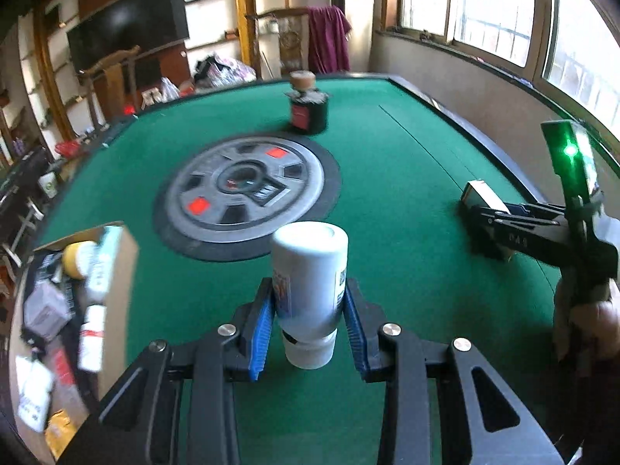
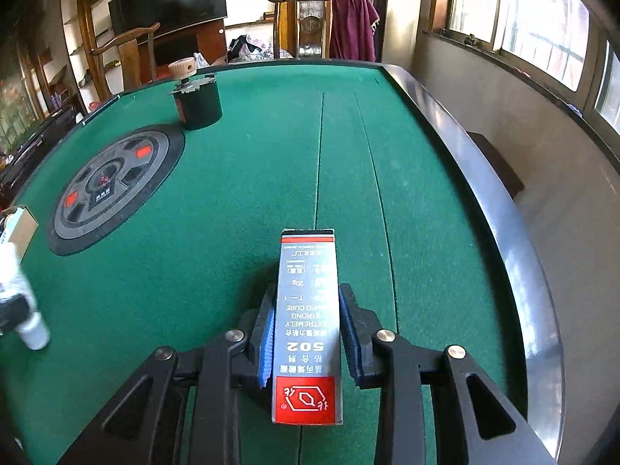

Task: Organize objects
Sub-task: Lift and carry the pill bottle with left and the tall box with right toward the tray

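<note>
The left tongs (image 1: pixel 308 325) were clamped on a smooth white plastic bottle (image 1: pixel 308 271), a round cylinder with its cap turned toward the camera, held above the green felt surface (image 1: pixel 387 178). Their ribbed blue pads (image 1: pixel 260 333) pressed on both sides of the printed label. The right tongs (image 2: pixel 306 333) were clamped on a long rectangular cardboard glue box (image 2: pixel 308 325), grey with a red end, lying along the tongs over the felt. A flat round grey disc (image 1: pixel 248 190) with two red squares was set in the middle of the surface. Beyond it stood a dark cylindrical jar (image 1: pixel 309 108) with a pale wooden knob. At the left edge sat an open cardboard box (image 1: pixel 116 271), full of blurred small packages.
</note>
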